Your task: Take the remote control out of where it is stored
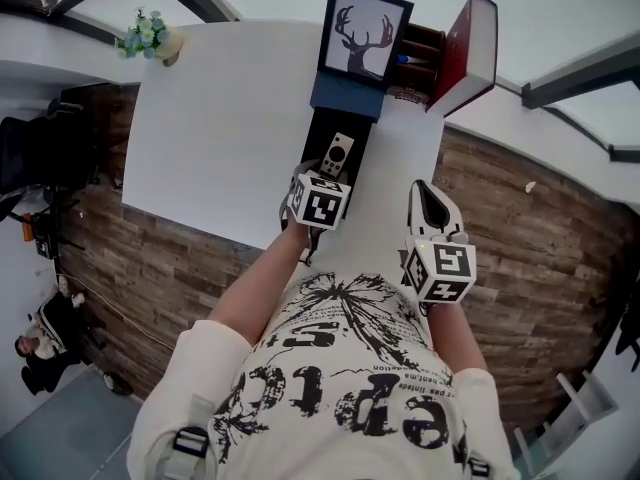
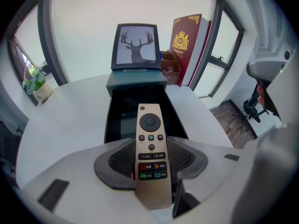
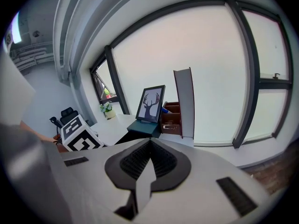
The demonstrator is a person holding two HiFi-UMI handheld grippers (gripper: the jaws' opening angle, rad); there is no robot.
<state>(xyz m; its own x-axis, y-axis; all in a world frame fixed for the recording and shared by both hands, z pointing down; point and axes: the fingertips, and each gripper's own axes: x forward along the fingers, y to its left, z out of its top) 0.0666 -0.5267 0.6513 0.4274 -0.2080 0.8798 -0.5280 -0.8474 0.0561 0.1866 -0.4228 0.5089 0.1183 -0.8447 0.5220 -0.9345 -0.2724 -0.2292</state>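
Left gripper (image 2: 150,166) pinching remote (image 2: 150,134) at its near half, far end reaching out over black drawer (image 2: 122,108), right gripper (image 3: 150,157) sitting near right, jaws pressed together, empty.

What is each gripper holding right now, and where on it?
Left gripper grips the remote by its lower half, jaws on its long edges. Right gripper is shut and empty.

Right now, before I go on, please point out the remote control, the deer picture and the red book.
remote control (image 2: 151,155): left gripper view, middle of its button face.
deer picture (image 2: 135,45): left gripper view, on the deer print.
red book (image 2: 186,50): left gripper view, on its front cover.
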